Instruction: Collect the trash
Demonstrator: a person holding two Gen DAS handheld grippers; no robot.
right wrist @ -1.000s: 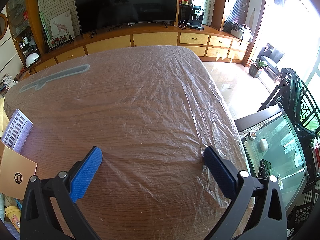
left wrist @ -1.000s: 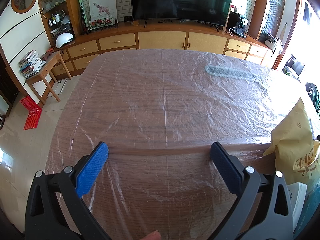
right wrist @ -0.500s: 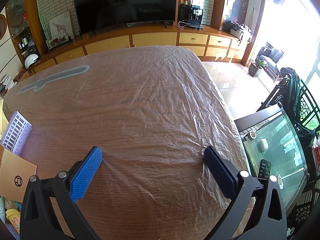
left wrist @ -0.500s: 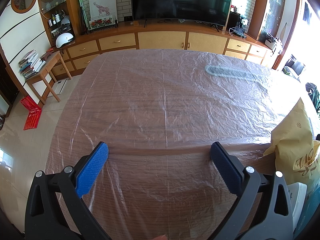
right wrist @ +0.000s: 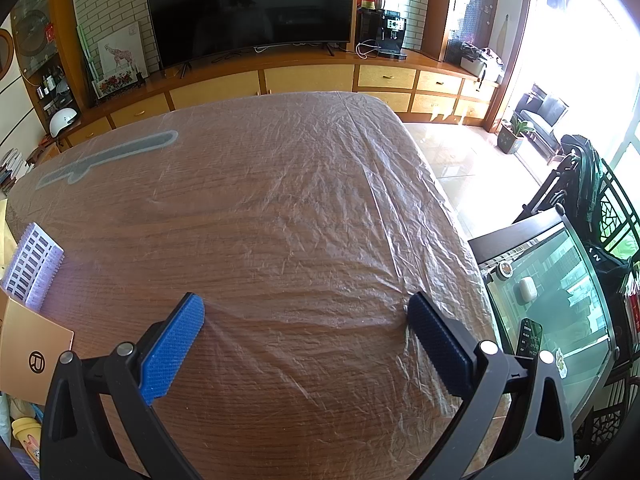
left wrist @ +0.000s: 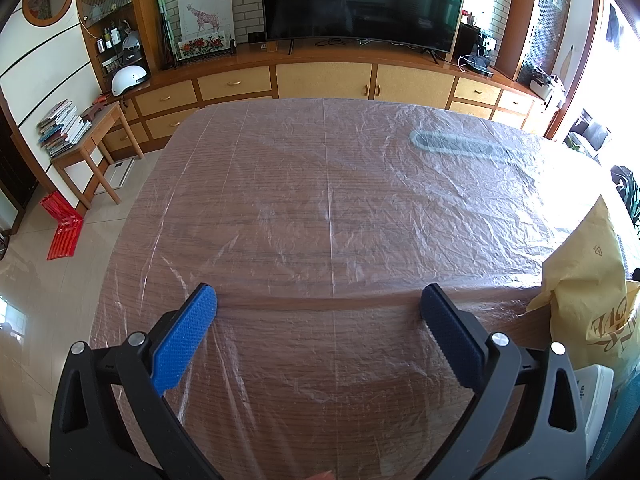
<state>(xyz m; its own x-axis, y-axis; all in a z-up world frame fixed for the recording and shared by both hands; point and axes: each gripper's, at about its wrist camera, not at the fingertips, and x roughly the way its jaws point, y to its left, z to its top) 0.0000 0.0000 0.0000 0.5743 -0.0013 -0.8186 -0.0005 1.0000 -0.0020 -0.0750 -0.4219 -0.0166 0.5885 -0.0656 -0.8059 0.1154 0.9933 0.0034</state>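
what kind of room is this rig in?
Most likely a home living or dining room. A big TV stands on a long wooden cabinet against a brick wall, a plastic-covered wooden table fills the foreground, and a sofa sits by a bright window.

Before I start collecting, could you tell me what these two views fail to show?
- Crumpled yellow paper bag: cut off by left view's right edge; contents hidden.
- Tan cardboard box: cropped at right view's left edge.
- White ridged plastic piece: identity unclear.
- Writing on black remote: too small.
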